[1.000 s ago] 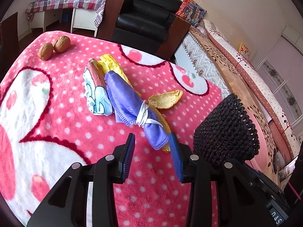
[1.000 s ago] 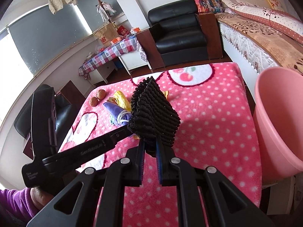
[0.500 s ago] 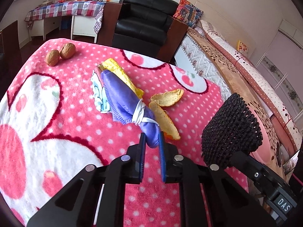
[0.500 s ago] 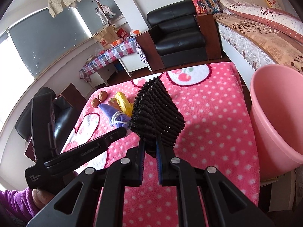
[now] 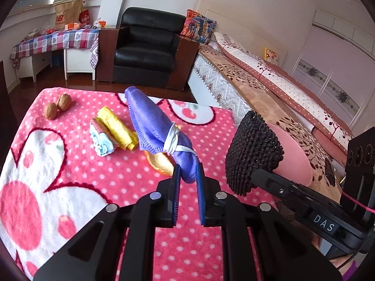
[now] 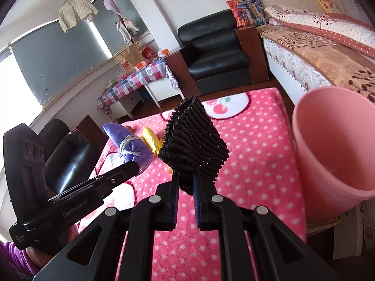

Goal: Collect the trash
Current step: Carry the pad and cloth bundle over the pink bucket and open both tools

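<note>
Left hand-held gripper (image 5: 188,178): its blue pads are clamped on the lower end of a purple cloth bundle (image 5: 154,126) tied with a white cord, which rises clear of the desk (image 5: 70,175) and slants toward the far edge. Right hand-held gripper (image 6: 185,183): pads pressed together on the base of a black knitted piece (image 6: 193,145), held above the desk's middle (the same piece appears at right in the left wrist view). On the pink polka-dot cover remain a yellow wrapper (image 5: 117,128) beside a pale blue wrapper (image 5: 102,140) near the centre, an orange peel (image 5: 161,164) just below the raised bundle, and two walnuts (image 5: 57,106) touching each other near the far left corner. A pink bin (image 6: 337,145) stands off the desk's right edge, next to the bed (image 6: 316,46).
</note>
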`<state>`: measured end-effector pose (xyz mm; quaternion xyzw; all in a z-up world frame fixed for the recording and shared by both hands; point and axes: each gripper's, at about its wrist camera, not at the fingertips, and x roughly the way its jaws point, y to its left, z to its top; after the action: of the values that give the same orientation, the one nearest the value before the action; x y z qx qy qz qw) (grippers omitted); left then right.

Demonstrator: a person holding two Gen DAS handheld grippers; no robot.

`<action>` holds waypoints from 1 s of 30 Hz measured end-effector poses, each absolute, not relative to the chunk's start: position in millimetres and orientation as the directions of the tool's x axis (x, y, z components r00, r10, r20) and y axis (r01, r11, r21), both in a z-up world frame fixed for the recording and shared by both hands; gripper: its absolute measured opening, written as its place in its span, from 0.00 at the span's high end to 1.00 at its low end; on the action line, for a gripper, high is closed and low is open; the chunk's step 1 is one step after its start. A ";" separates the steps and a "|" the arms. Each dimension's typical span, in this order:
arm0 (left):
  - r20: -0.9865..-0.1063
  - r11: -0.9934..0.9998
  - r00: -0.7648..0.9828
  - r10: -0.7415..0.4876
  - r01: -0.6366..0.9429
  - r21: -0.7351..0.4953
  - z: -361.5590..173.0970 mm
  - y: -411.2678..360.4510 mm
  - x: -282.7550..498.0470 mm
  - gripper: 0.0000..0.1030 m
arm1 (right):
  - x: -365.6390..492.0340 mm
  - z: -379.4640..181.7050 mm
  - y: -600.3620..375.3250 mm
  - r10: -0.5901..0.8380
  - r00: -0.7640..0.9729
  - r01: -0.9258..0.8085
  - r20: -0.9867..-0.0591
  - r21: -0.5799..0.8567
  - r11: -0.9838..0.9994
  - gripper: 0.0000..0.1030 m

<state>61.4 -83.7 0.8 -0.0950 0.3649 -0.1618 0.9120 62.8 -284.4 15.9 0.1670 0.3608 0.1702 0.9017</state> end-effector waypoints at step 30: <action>-0.682 0.767 0.459 -0.569 0.596 -0.238 -6.0 -282.1 76.3 0.88 | 42.2 -0.5 -471.3 0.127 0.782 0.192 -0.611 0.429 0.883 0.90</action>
<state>76.3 -282.1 -6.0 0.0175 0.3924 -0.3411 0.8541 42.2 -471.3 -0.5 0.2417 0.3300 -0.0178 0.9123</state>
